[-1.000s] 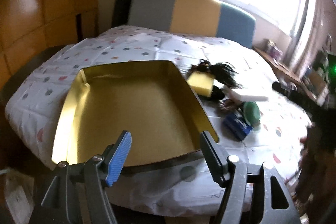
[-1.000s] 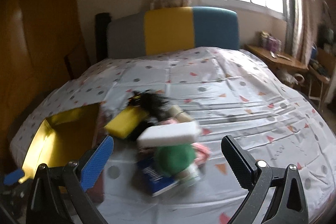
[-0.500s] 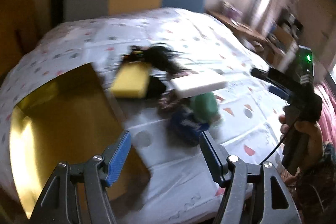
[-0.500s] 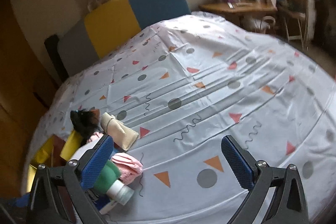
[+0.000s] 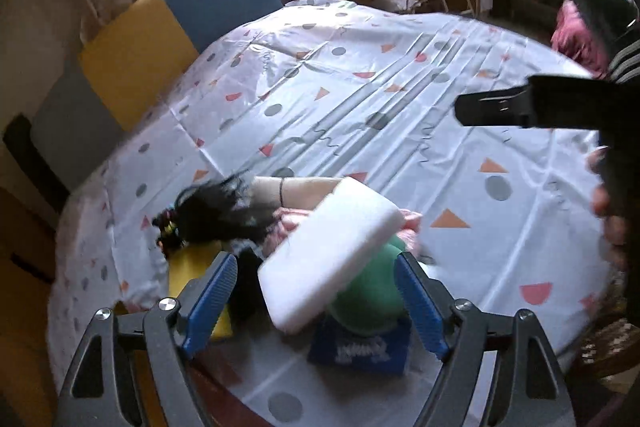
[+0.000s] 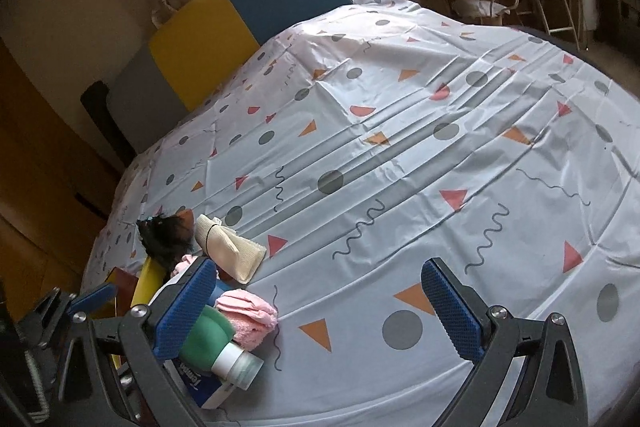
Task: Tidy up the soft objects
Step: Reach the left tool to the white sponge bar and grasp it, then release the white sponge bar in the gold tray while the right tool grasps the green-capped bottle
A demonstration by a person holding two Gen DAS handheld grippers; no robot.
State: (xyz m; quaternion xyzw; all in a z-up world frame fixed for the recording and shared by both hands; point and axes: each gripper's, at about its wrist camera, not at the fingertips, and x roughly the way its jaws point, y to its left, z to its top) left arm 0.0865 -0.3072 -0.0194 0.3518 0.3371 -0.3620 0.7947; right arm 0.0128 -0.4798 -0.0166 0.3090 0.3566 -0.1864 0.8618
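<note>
Sponge [image 5: 330,259], a white block, is lying on the pile of soft things at the bed's [image 5: 360,99] near edge, directly ahead of the left hand-held gripper [image 5: 316,301], its long axis slanting across jaws that have just been opening wide and are gripping nothing. The right hand-held gripper [image 6: 320,311] is hanging open and empty over bare sheet, farther off.

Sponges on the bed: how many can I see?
2. The white sponge lies on top of the pile; the yellow sponge is left of it, partly covered. More may be hidden below.

At the lower left of the frame a sponge [image 5: 332,251] lies on a bottle [image 5: 368,303], itself on a tissue pack [image 5: 360,351], all on the bed [image 5: 400,115].
</note>
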